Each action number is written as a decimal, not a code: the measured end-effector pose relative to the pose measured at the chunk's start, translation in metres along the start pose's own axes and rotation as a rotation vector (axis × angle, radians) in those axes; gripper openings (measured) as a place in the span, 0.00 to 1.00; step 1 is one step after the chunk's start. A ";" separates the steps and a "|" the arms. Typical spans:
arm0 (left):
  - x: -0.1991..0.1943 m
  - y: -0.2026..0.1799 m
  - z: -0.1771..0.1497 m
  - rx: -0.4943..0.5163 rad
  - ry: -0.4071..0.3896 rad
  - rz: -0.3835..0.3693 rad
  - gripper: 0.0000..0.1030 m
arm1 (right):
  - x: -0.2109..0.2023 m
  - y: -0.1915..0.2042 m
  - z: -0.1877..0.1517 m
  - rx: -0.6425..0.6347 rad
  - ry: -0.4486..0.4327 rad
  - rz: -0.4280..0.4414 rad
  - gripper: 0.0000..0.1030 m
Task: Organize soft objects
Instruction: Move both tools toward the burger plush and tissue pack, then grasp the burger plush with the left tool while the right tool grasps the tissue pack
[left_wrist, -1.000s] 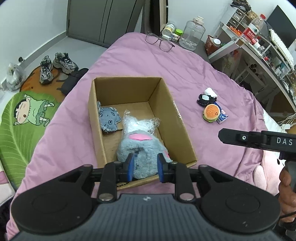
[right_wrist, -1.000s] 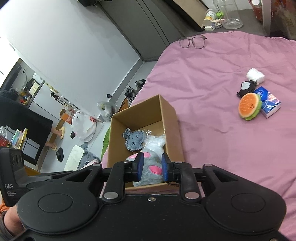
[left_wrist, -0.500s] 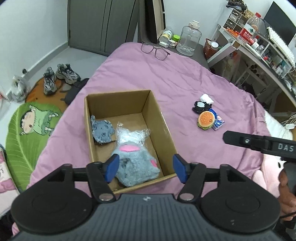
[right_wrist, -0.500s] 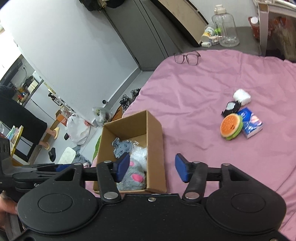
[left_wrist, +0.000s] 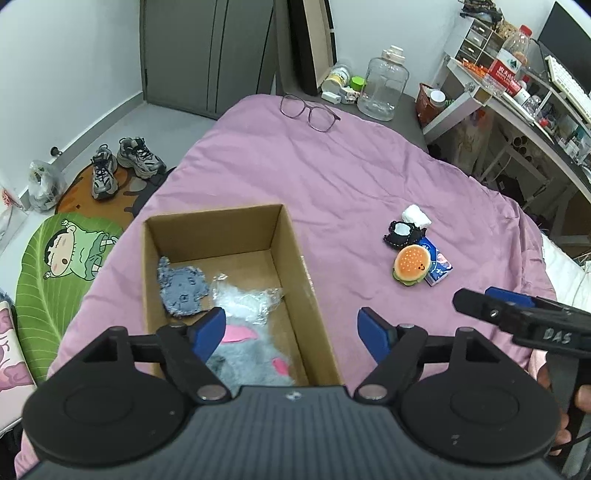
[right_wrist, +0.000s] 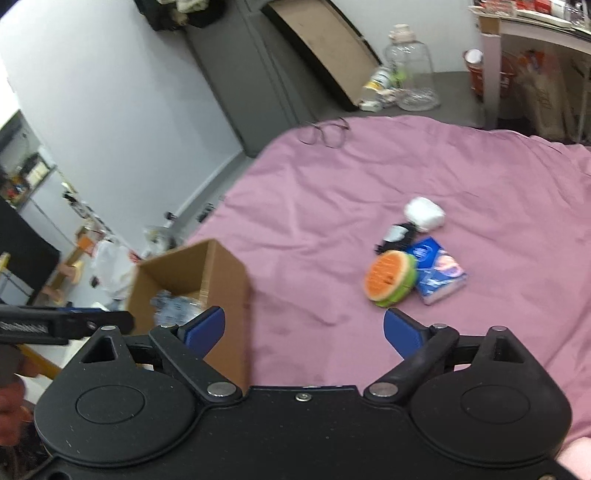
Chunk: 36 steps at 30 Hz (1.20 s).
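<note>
**Operator:** Report layout, left to right.

**Technician:** The cardboard box (left_wrist: 221, 258) sits on the left part of the bed (left_wrist: 332, 177). Inside lie a small grey plush (left_wrist: 181, 290) against the left wall and a larger grey-and-pink plush (left_wrist: 251, 354) in a crinkled clear wrapper at the near end. The left gripper (left_wrist: 291, 330) hangs above the near end of the box, jaws spread wide and empty. To the right, loose on the bedspread, four items cluster, touching or nearly so: a burger-shaped toy (right_wrist: 389, 278), a black-and-white soft item (right_wrist: 395, 234), a white bundle (right_wrist: 424, 214) and a blue tissue pack (right_wrist: 437, 275). The right gripper (right_wrist: 303, 330) faces that cluster, well short of it, jaws likewise wide and empty.

**Operator:** Handling characteristics?

**Technician:** Judged light, compressible and non-fragile. The burger toy should yield under pressure; close across its middle, over the bun faces rather than the rim, so it cannot squirt out. The tissue pack's film is probably slippery; grip across its short sides.

**Operator:** Risk?

**Technician:** Snagging a neighbour, or pinching the bedspread.
</note>
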<state>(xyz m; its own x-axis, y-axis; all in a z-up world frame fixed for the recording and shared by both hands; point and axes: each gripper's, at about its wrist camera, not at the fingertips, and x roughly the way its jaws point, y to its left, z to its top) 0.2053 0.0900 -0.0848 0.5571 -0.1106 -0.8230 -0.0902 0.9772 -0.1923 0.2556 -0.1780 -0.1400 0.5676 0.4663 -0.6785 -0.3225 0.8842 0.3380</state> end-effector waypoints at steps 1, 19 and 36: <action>0.004 -0.003 0.001 0.000 0.005 0.003 0.75 | 0.002 -0.003 -0.001 0.000 0.005 -0.007 0.90; 0.067 -0.084 0.034 0.080 0.018 -0.050 0.75 | 0.043 -0.090 -0.004 0.094 0.003 -0.037 0.79; 0.173 -0.144 0.046 0.150 0.153 -0.095 0.75 | 0.089 -0.123 -0.012 -0.061 0.013 -0.110 0.67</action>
<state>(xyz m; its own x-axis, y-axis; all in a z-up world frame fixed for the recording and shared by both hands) 0.3528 -0.0616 -0.1744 0.4248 -0.2181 -0.8786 0.0870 0.9759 -0.2002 0.3370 -0.2456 -0.2497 0.5921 0.3662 -0.7179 -0.3046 0.9264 0.2213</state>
